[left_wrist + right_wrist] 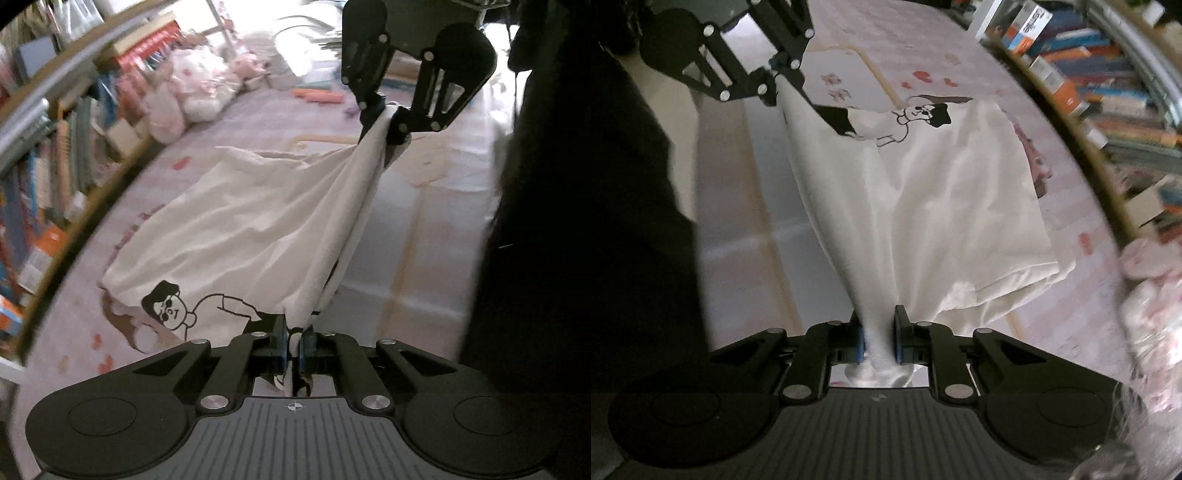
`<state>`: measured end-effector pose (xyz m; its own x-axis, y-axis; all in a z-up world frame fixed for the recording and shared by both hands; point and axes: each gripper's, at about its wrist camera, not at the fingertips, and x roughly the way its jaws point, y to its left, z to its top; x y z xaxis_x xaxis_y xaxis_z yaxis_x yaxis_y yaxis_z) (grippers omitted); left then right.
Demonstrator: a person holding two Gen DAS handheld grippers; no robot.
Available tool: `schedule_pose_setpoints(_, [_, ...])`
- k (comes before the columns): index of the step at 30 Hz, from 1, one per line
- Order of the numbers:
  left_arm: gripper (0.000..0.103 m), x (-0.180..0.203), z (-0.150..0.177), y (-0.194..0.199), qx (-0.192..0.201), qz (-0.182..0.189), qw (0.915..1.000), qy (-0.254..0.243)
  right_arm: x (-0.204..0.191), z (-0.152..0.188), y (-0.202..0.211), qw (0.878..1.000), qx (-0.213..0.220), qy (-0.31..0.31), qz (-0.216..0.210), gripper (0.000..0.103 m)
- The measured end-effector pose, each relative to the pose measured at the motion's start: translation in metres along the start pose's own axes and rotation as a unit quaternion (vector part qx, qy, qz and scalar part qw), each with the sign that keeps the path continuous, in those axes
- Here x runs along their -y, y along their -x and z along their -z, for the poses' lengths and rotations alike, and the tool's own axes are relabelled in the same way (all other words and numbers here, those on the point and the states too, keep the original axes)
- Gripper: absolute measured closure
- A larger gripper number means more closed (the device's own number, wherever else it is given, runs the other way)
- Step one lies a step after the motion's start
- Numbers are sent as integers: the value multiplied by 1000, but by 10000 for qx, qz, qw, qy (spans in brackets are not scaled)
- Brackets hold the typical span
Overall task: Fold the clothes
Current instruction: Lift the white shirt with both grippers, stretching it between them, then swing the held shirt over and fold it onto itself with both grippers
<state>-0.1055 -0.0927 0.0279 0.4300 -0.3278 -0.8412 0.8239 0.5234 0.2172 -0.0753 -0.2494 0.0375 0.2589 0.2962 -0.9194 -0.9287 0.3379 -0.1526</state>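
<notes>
A white T-shirt (236, 229) with a black cartoon figure print (166, 308) hangs stretched between my two grippers, its lower part lying on the pink patterned bed sheet (207, 133). My left gripper (293, 341) is shut on one bunched edge of the shirt. My right gripper (388, 118) is shut on the other edge, raised higher. In the right wrist view the shirt (923, 192) runs from my right gripper (879, 339) up to the left gripper (777, 77), with the print (923, 112) near the far end.
A wooden bed rail (92, 206) and a shelf of books (40, 177) run along the left. Plush toys (195, 85) lie at the far end of the bed. A dark shape (539, 221) fills the right side. Books (1108, 74) and a plush toy (1148, 295) show in the right wrist view.
</notes>
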Motion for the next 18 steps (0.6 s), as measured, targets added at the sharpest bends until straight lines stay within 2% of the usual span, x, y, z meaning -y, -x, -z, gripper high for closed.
schedule_pose_setpoints(4, [99,-9,-6,23,56,443,9988,182,-2,-8,25,9986,-60,-220,-481,90])
schedule_pose_setpoints(7, [99,-18,-14,38,131,623,9976,289,-1,-14,45,9980,-4,-316,-556,90])
schedule_pose_setpoints(10, [98,-35,-26,45,248,547,9972,441,9,-20,63,9982,157,-393,-423,90])
schedule_pose_setpoints(14, [98,-69,-47,47,483,360,9945,860,31,-32,76,9983,404,-413,-36,91])
schedule_pose_setpoints(18, [98,-102,-61,42,750,457,9888,1206,59,-42,76,9974,533,-418,229,91])
